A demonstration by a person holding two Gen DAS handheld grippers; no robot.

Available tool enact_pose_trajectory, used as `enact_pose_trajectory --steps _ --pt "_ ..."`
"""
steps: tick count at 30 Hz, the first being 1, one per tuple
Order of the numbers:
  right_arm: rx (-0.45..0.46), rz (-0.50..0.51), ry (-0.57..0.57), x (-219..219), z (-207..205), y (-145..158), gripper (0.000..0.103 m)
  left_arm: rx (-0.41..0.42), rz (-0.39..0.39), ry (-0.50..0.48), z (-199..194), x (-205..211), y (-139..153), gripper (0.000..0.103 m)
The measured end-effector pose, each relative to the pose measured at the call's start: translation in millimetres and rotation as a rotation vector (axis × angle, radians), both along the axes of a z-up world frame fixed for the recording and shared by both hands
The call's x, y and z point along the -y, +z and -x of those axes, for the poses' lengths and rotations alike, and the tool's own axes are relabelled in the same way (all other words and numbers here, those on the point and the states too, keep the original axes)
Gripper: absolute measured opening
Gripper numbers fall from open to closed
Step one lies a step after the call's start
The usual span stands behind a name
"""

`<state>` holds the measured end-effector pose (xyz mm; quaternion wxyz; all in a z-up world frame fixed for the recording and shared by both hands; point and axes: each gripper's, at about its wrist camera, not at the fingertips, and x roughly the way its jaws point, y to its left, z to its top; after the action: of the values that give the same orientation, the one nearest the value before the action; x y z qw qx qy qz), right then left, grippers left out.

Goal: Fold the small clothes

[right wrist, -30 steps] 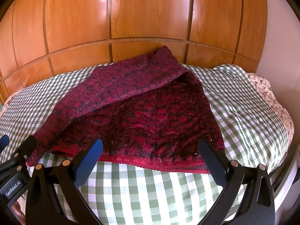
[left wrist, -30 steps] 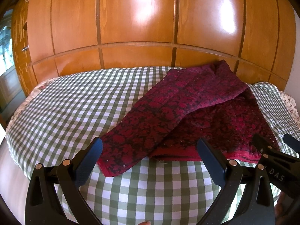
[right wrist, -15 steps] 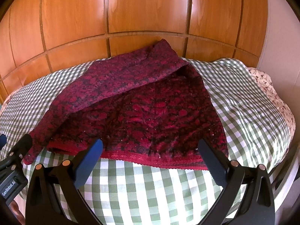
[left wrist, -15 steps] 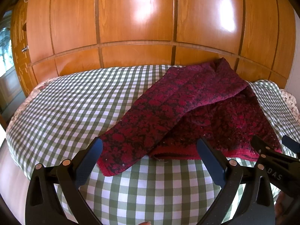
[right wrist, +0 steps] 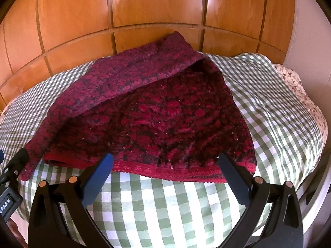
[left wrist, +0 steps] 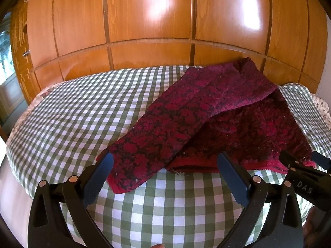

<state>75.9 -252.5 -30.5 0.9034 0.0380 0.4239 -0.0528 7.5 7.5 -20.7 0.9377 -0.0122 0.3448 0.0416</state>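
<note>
A dark red patterned garment lies on the green-and-white checked bedcover, with one sleeve folded diagonally across it toward the near left. In the right wrist view the garment fills the middle, its red hem nearest. My left gripper is open and empty, just short of the sleeve end. My right gripper is open and empty, just short of the hem. Each gripper's side shows in the other's view.
Glossy wooden wardrobe panels stand right behind the bed. A floral sheet shows at the bed's right edge by a white wall. A doorway opens at far left.
Both grippers have moved forward and lower toward the garment; it now looks larger and nearer. The garment has not moved, and both grippers stay open.
</note>
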Motion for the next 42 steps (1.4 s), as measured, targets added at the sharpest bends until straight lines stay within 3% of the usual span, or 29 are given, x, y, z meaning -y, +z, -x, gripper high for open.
enact_pose_trajectory --steps 12,14,18,20,23,24,26,27,28,31,34,39,42 --pt "-0.098 -0.021 0.004 17.8 -17.7 -47.1 0.101 -0.078 -0.028 -0.021 -16.2 -9.8 -22.7 0.099" --pt "-0.127 -0.030 0.015 18.7 -20.7 -56.3 0.101 -0.083 -0.046 -0.015 -18.9 -15.9 -27.0 0.099" --pt "-0.097 -0.065 0.017 25.1 -17.1 -60.6 0.101 -0.087 -0.104 -0.015 -25.5 -28.3 -37.3 0.099" --pt "-0.105 -0.024 0.055 21.3 -16.1 -60.3 0.101 -0.097 -0.125 -0.017 -29.4 -35.5 -44.6 0.097" --pt "-0.137 -0.017 0.102 19.9 -18.8 -52.5 0.101 -0.149 -0.103 -0.035 -38.2 -49.1 -61.0 0.082" --pt "-0.130 -0.046 0.112 22.2 -19.3 -46.5 0.101 -0.167 -0.099 -0.039 -40.2 -52.3 -65.9 0.073" --pt "-0.085 -0.103 0.126 25.2 -18.8 -31.7 0.097 -0.170 -0.104 -0.056 -40.1 -53.6 -70.5 0.069" --pt "-0.054 -0.127 0.135 24.9 -19.2 -21.6 0.096 -0.154 -0.106 -0.075 -37.5 -53.8 -69.8 0.059" --pt "-0.029 -0.148 0.146 23.5 -20.5 -14.3 0.091 -0.150 -0.107 -0.088 -36.4 -53.8 -69.0 0.043" --pt "0.007 -0.248 0.198 15.9 -33.4 1.9 0.071 -0.136 -0.107 -0.105 -34.8 -58.8 -66.9 0.018" --pt "-0.029 -0.350 0.230 4.8 -56.7 1.4 0.049 -0.117 0.005 -0.117 -36.6 -77.4 -53.0 0.014" --pt "-0.092 -0.453 0.235 -13.1 -96.8 -13.3 0.045 -0.014 0.239 -0.070 -47.4 -123.5 -0.6 0.013" --pt "-0.150 -0.551 0.191 -19.9 -126.3 -30.2 0.045 0.043 0.327 -0.030 -65.2 -150.9 26.8 0.012"
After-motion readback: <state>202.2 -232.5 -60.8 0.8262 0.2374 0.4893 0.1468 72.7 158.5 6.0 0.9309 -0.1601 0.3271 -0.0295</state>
